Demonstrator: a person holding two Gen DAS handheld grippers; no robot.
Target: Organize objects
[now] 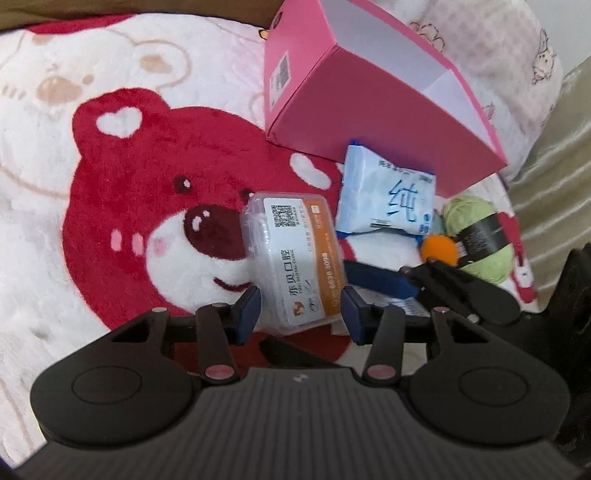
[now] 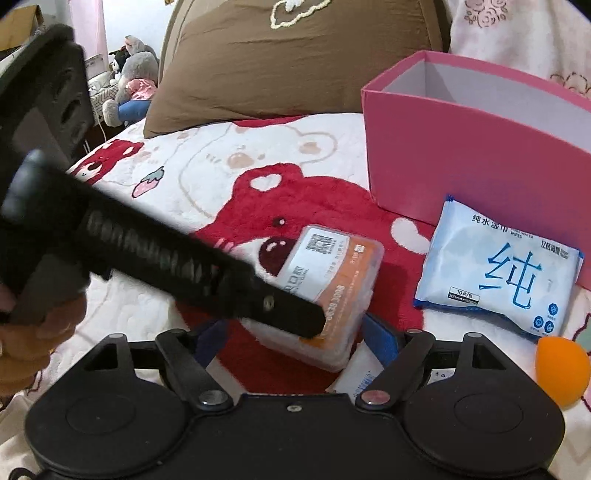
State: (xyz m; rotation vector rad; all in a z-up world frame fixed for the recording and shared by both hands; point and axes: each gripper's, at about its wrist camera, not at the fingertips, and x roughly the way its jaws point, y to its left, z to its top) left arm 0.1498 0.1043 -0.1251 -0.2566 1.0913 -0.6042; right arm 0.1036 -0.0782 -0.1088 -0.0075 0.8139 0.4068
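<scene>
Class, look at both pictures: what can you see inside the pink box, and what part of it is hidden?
Inside the pink box only bare white inner walls show, with no item visible in the upper part. Its floor and lower interior are hidden behind the front wall, so whether something lies at the bottom cannot be told.

A plush white blanket (image 2: 207,177) printed with red bears filled most of the frame. A brown pillow (image 2: 295,59) lay at the upper centre. Stuffed toys (image 2: 135,79) sat in the upper left, beside a pale floral fabric (image 2: 517,33) at upper right.
</scene>
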